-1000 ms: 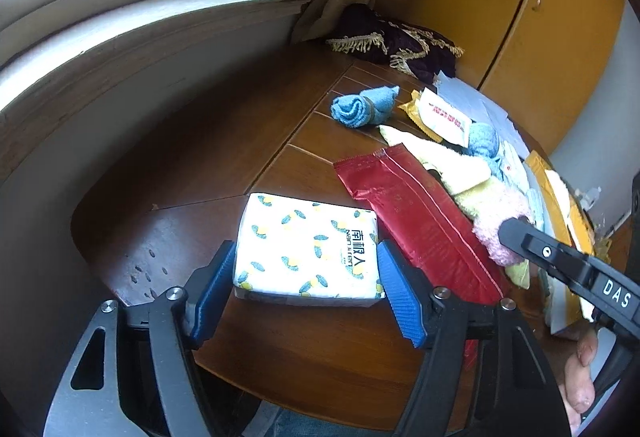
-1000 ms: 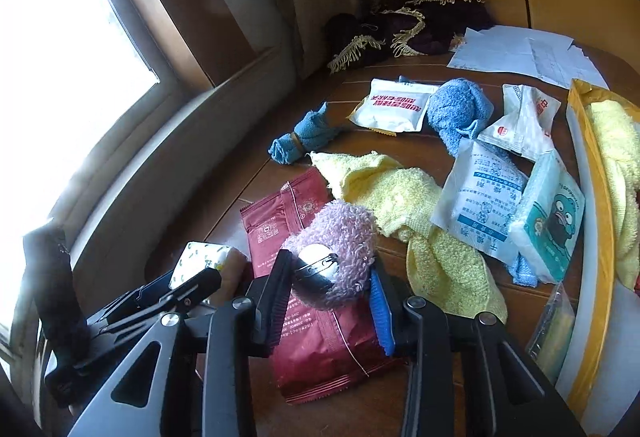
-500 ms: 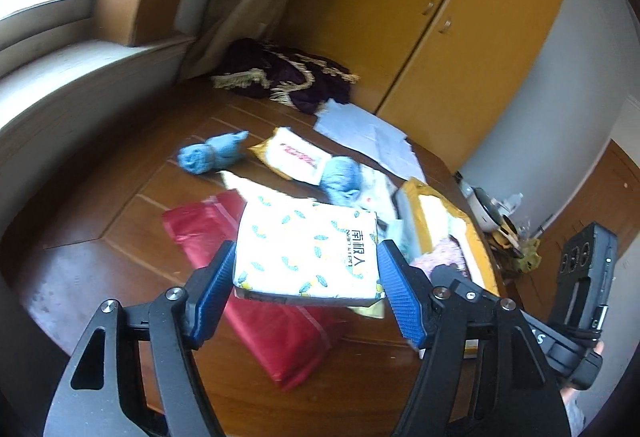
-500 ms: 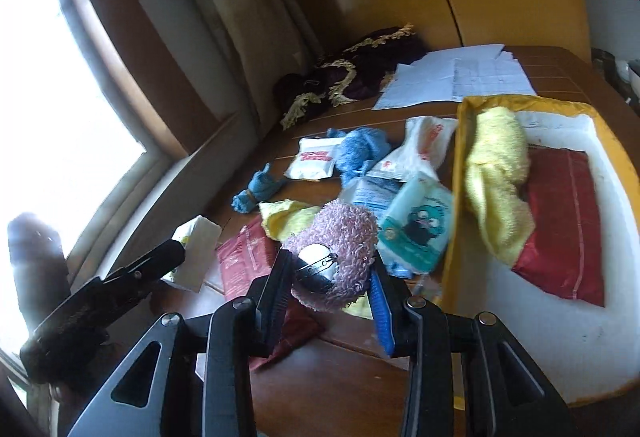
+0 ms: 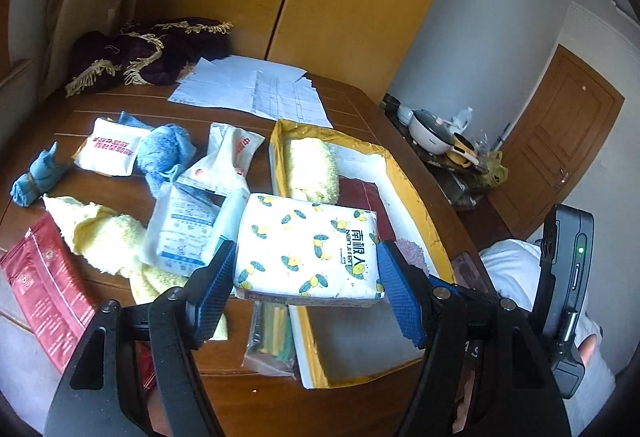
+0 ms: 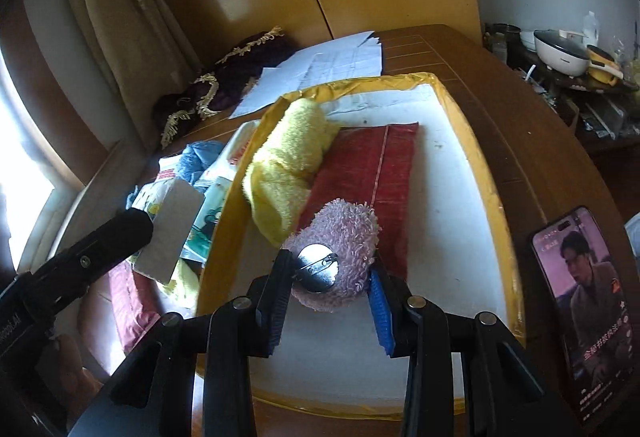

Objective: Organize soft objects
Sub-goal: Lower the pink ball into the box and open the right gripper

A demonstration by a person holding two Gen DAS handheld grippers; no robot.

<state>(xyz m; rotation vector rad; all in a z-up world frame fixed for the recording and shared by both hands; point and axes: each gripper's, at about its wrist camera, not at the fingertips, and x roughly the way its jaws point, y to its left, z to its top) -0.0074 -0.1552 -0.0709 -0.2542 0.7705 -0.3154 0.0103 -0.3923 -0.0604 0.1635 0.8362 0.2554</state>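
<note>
We carried a tissue pack [image 5: 307, 249] clamped in our left gripper [image 5: 304, 277] and a pink plush [image 6: 340, 237] pinched in our right gripper [image 6: 326, 297] over the yellow tray [image 6: 472, 141]; lowering and letting go likely came next.

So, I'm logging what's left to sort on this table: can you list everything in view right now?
tissue pack: 1, white with lemon print, held over tray edge
pink fluffy item: 1, held over tray
tray: 1, yellow rim, white inside, on table
yellow towel: 2, one in tray, one on table
red pack: 2, one in tray, one at table edge
blue cloths: 2, table
white packets: several, table
papers: white, far side
phone: 1, beside tray
left gripper; right gripper
</note>
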